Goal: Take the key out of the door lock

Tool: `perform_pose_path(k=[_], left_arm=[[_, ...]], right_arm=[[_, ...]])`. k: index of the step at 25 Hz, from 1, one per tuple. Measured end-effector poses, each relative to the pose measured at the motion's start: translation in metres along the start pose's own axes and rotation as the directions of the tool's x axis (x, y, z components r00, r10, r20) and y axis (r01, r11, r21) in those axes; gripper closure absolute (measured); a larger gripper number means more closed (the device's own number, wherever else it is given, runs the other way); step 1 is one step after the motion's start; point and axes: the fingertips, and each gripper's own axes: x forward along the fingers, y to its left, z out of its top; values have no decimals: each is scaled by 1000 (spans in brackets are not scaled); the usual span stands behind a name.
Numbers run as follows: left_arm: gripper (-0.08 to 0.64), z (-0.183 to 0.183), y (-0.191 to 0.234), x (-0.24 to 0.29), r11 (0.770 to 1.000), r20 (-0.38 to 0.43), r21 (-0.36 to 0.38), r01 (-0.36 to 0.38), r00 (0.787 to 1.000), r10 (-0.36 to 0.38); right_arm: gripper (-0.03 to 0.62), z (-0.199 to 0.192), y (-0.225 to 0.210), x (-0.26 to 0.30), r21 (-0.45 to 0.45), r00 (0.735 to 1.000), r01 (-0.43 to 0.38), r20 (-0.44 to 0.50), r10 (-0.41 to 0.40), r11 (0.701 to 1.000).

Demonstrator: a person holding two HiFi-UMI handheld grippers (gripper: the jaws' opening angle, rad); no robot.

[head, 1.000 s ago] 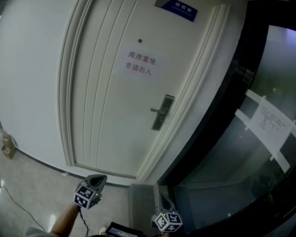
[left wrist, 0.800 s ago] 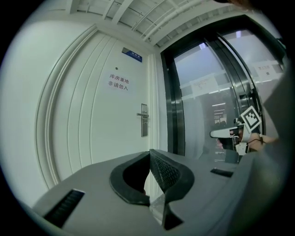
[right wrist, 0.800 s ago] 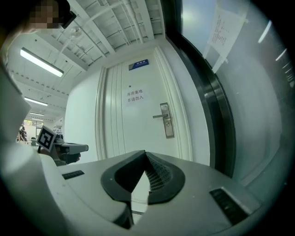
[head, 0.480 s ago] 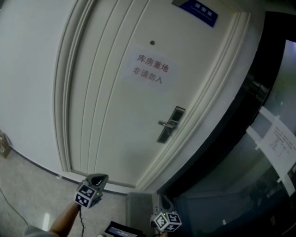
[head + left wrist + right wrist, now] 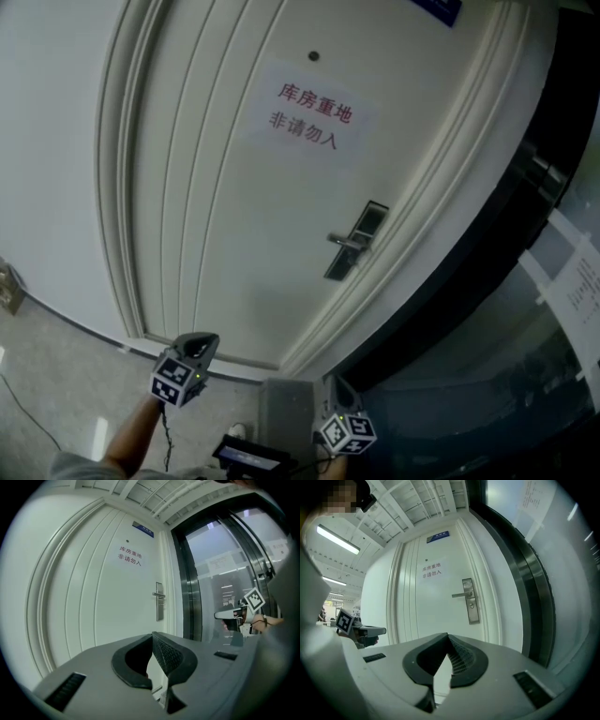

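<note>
A white door (image 5: 234,206) stands ahead with a metal lock plate (image 5: 359,240) and lever handle (image 5: 343,242) on its right side. The lock plate (image 5: 471,601) shows a small dark keyhole spot (image 5: 471,605) below the lever; the key is too small to make out. My left gripper (image 5: 201,343) is held low before the door's bottom, jaws shut and empty (image 5: 152,635). My right gripper (image 5: 333,384) is low at the right, near the door frame, shut with nothing between its pads (image 5: 447,636). Both point level at the door, well short of the lock.
A paper notice (image 5: 309,117) with red characters is stuck on the door. A black-framed glass wall (image 5: 525,309) with taped papers runs along the right. A grey block (image 5: 286,408) stands on the floor at the frame's foot. A small box (image 5: 9,286) sits at the far left.
The door fills more of the head view and the lock has shifted right and lower in it. Both grippers have been carried nearer the door, still shut.
</note>
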Motion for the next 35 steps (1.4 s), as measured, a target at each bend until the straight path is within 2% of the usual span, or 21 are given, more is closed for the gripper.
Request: perform_pose_path(k=[13,22,30,33,35], left_arm=[[552,23,38,114,999,2,-12,-49,999,49],[552,31,60,173,997,-8,-10,-78,997,78],[552,37,72,208,996,-13,-11,-87,996,87],[552,37,75,215,996,-15,-13,-92,996,91],[552,34,77,218,995,-21,-15,-95,995,95]], right_arm=[[591,25,-68,116,-3,999,-45,11,46,999],[591,46,-101,174,-16,998,-62,8,62,998],[591,74,-120,214,-108,998,-58,32,62,992],[591,86,-120,227,-185,997,-56,38,64,981],[589,90,-120,234,-274,998,-32,38,44,961]])
